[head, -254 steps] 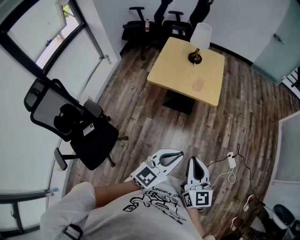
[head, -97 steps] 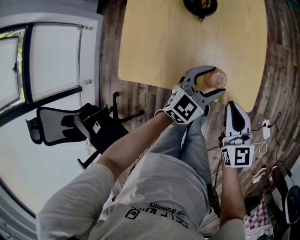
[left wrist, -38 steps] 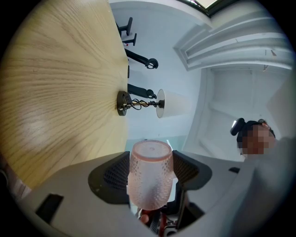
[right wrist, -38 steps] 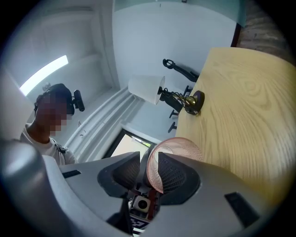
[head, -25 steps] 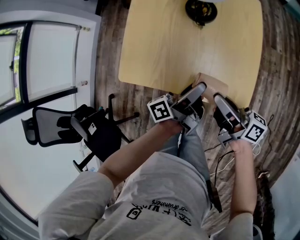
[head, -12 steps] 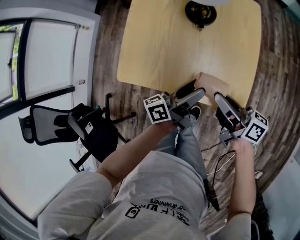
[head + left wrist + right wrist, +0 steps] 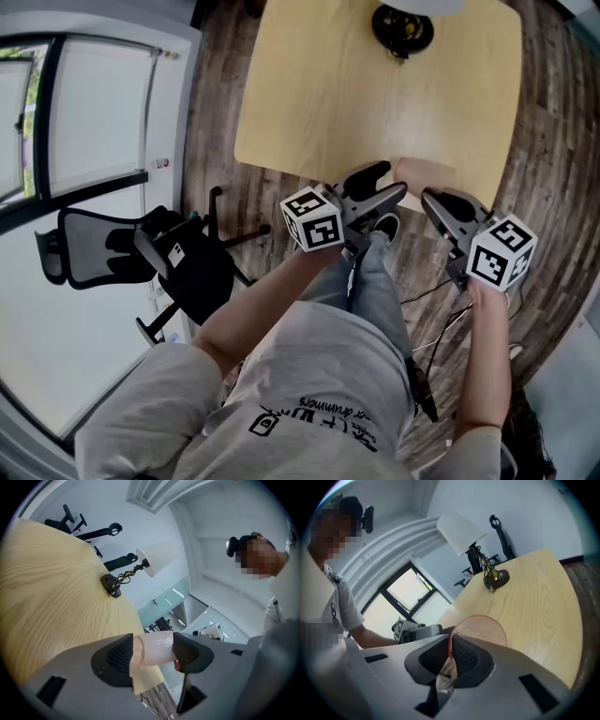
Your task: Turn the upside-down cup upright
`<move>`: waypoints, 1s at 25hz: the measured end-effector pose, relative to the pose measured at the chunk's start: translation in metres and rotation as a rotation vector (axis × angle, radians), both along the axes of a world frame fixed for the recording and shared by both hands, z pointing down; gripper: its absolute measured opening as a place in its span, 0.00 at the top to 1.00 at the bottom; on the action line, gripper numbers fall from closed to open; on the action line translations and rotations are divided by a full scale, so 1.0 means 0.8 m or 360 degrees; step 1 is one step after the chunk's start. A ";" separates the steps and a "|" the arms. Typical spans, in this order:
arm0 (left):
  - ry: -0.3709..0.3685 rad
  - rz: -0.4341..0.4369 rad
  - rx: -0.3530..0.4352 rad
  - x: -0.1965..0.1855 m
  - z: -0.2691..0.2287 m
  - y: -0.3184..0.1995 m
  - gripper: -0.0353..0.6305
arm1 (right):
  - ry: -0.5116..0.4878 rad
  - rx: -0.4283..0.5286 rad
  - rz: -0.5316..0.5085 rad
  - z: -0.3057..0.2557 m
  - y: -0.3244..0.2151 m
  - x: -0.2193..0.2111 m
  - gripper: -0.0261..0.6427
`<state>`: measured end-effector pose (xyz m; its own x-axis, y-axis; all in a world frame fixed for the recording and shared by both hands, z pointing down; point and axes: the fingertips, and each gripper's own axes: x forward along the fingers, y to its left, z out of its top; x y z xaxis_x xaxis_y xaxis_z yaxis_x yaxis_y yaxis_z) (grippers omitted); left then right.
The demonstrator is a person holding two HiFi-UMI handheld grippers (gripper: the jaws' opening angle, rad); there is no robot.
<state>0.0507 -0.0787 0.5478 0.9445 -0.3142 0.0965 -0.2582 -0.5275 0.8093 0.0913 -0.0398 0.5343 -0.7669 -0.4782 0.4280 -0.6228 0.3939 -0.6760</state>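
The cup is pinkish, translucent and dimpled, and hangs over the near edge of the wooden table. My left gripper comes at it from the left. In the left gripper view the cup lies sideways, spanning from one pad to the other, and the jaws are closing on its body. My right gripper comes from the right, shut on the cup's rim. In the right gripper view the thin rim runs between the pads and the cup's round body stands out beyond them.
A lamp with a dark base and white shade stands at the table's far side. A black office chair is on the wood floor to the left. Cables lie on the floor at the right. My legs are below the table edge.
Both grippers have rolled about their own lines: the marker cubes have turned, and the right one now faces the camera. The cup between them has tipped and sunk slightly towards the table edge.
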 end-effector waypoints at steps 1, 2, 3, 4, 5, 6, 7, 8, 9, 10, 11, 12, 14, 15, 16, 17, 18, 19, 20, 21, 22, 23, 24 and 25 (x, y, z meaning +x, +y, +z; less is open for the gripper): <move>-0.0014 0.0000 0.0012 0.000 0.000 0.000 0.55 | 0.0095 0.0004 -0.0047 0.004 0.002 -0.002 0.92; -0.0028 0.0001 0.0026 0.000 0.000 0.001 0.56 | 0.0183 0.0007 -0.0093 0.008 0.004 -0.004 0.92; -0.0044 0.0003 0.0043 0.000 0.000 0.001 0.57 | 0.0264 0.0010 -0.0137 0.012 0.006 -0.005 0.92; -0.0059 0.0005 0.0063 0.000 0.000 0.001 0.58 | 0.0340 0.0013 -0.0178 0.015 0.008 -0.007 0.92; -0.0073 0.0008 0.0084 -0.001 -0.001 0.000 0.59 | 0.0411 0.0018 -0.0215 0.019 0.009 -0.008 0.91; -0.0082 0.0009 0.0104 -0.001 -0.002 0.000 0.61 | 0.0481 0.0025 -0.0249 0.021 0.009 -0.009 0.91; -0.0091 0.0011 0.0122 -0.002 -0.004 0.000 0.62 | 0.0551 0.0034 -0.0281 0.024 0.010 -0.010 0.92; -0.0099 0.0012 0.0139 -0.003 -0.005 0.000 0.63 | 0.0621 0.0044 -0.0313 0.026 0.011 -0.011 0.92; -0.0107 0.0014 0.0157 -0.003 -0.007 0.000 0.64 | 0.0693 0.0055 -0.0347 0.028 0.012 -0.011 0.91; -0.0117 0.0017 0.0175 -0.002 -0.009 0.000 0.65 | 0.0765 0.0066 -0.0384 0.030 0.013 -0.010 0.91; -0.0128 0.0019 0.0192 -0.001 -0.010 -0.001 0.66 | 0.0839 0.0078 -0.0423 0.033 0.014 -0.009 0.91; -0.0140 0.0022 0.0208 -0.001 -0.012 -0.001 0.67 | 0.0914 0.0089 -0.0465 0.035 0.015 -0.008 0.91; -0.0167 0.0035 0.0244 -0.001 -0.012 0.000 0.70 | 0.1064 0.0107 -0.0549 0.041 0.018 -0.007 0.91; -0.0181 0.0045 0.0264 -0.001 -0.012 0.001 0.71 | 0.1133 0.0112 -0.0591 0.044 0.019 -0.007 0.91; -0.0195 0.0056 0.0284 -0.002 -0.012 0.001 0.73 | 0.1195 0.0116 -0.0634 0.048 0.020 -0.008 0.91; -0.0206 0.0063 0.0301 -0.002 -0.012 0.002 0.74 | 0.1247 0.0120 -0.0675 0.051 0.021 -0.008 0.91; -0.0215 0.0067 0.0318 -0.002 -0.013 0.002 0.75 | 0.1293 0.0124 -0.0714 0.053 0.022 -0.009 0.91; -0.0224 0.0070 0.0335 -0.002 -0.014 0.003 0.76 | 0.1339 0.0129 -0.0751 0.056 0.024 -0.008 0.91; -0.0234 0.0071 0.0353 -0.002 -0.015 0.004 0.77 | 0.1390 0.0136 -0.0789 0.058 0.026 -0.008 0.91; -0.0245 0.0071 0.0372 -0.002 -0.016 0.004 0.78 | 0.1442 0.0141 -0.0827 0.061 0.027 -0.007 0.91; -0.0257 0.0071 0.0392 -0.003 -0.018 0.004 0.79 | 0.1491 0.0146 -0.0863 0.062 0.028 -0.007 0.91; -0.0268 0.0072 0.0412 -0.004 -0.019 0.004 0.81 | 0.1534 0.0147 -0.0894 0.063 0.029 -0.007 0.91; -0.0279 0.0075 0.0431 -0.004 -0.020 0.004 0.82 | 0.1573 0.0146 -0.0924 0.064 0.029 -0.008 0.91; -0.0289 0.0079 0.0448 -0.005 -0.021 0.005 0.83 | 0.1607 0.0142 -0.0951 0.066 0.030 -0.007 0.91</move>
<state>0.0469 -0.0751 0.5308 0.9347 -0.3063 0.1803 -0.3529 -0.7396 0.5731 0.0854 -0.0157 0.5868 -0.2120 -0.2166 0.9530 -0.5604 0.8258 0.0631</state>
